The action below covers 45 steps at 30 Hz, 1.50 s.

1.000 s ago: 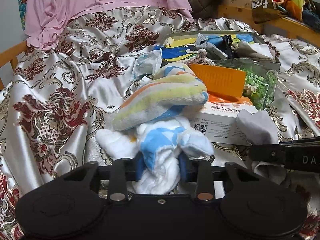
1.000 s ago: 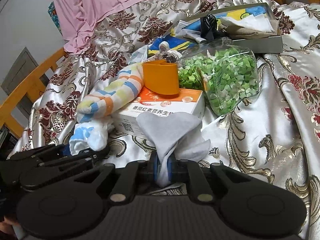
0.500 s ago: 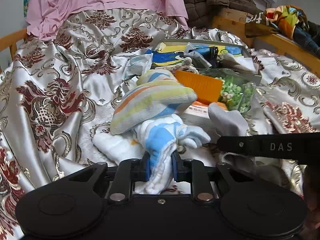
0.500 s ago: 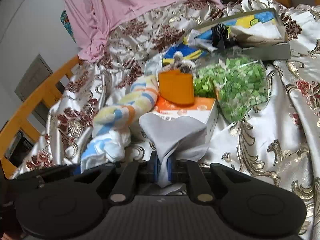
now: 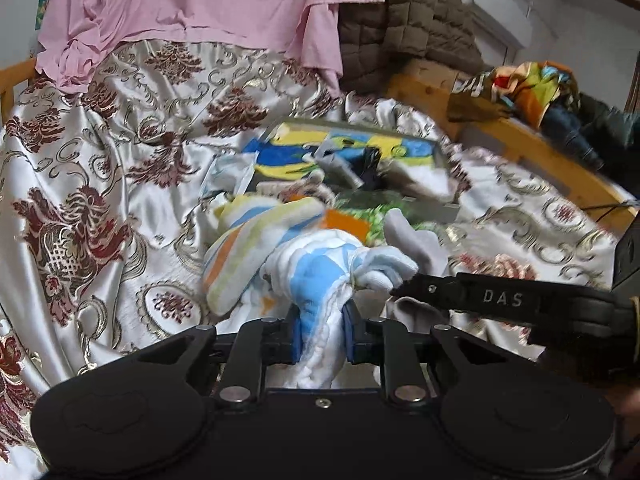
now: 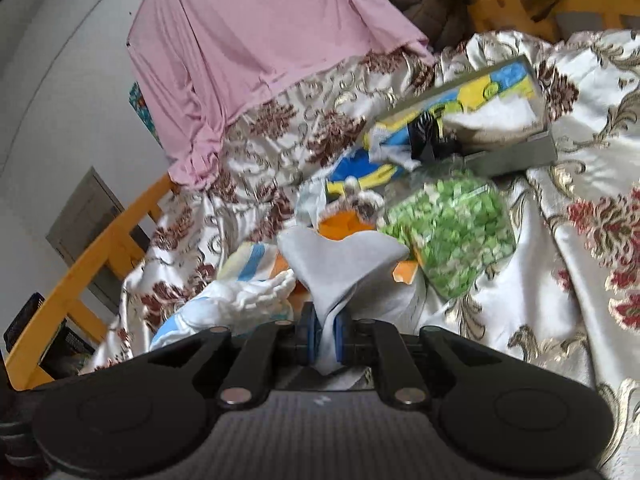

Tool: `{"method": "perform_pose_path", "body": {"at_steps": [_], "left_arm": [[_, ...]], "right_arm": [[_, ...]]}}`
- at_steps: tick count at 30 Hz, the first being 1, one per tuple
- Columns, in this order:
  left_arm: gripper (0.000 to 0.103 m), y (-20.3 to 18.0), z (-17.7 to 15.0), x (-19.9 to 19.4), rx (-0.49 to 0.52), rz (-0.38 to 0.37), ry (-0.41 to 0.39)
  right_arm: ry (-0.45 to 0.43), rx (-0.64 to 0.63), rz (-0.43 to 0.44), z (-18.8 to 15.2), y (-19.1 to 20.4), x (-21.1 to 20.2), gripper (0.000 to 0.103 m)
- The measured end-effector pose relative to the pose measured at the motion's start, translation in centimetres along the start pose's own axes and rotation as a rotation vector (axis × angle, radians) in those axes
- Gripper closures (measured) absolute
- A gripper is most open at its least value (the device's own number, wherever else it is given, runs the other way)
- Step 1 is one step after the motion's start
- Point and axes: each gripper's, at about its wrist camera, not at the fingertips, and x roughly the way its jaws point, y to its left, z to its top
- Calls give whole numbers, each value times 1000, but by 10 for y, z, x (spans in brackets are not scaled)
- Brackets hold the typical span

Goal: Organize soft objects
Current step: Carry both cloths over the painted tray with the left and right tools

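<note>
My left gripper (image 5: pixel 320 334) is shut on a white and blue towel (image 5: pixel 316 276) and holds it lifted above the bed; the towel also shows in the right wrist view (image 6: pixel 232 304). A striped yellow, orange and blue cloth (image 5: pixel 256 248) hangs beside the towel. My right gripper (image 6: pixel 325 338) is shut on a grey cloth (image 6: pixel 340 268), also lifted; the cloth shows in the left wrist view (image 5: pixel 416 240), with the right gripper's black finger (image 5: pixel 480 300) to its right.
A satin floral bedspread (image 5: pixel 100 200) covers the bed. An open box of items (image 5: pixel 360 160) lies behind, with a bag of green pieces (image 6: pixel 452 236) and an orange box (image 6: pixel 344 228). A pink cloth (image 5: pixel 200 8) hangs behind. Wooden rails (image 6: pixel 100 248) edge the bed.
Both grippers have risen and tilted up with their cloths. The left gripper's jaws closed tighter on the towel. The items on the bed now sit lower and farther off.
</note>
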Motion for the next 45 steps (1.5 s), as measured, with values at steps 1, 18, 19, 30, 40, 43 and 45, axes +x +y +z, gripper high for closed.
{"method": "perform_pose_path", "body": {"at_steps": [1,18,19,30,40,43,45], "left_arm": [[82,-1,2,-2,-4,-5,-7],[82,-32,75,23,-8,-46,-161],[82,-34,81,29,-9,-45,-165],[81,-52,149,113,15,-67,-191],[81,-71,179,207,26,-102,-168],[81,-75,181,233,11,-104,-141],[82,-79,180,249,24,-92,-117]], "right_arm": [[-15,-2,3,2,0,-4,92],[-232,-106,-32,71,-8,-18,92],[-248,-110,-35,78,-11,-16,92],[-330,-54,-90,155,-78,30,92],[-380,20,-99,185,-138,78,92],[-376,31,-99,191,-152,93,92],[-352,41,-116,193,-161,103,92]]}}
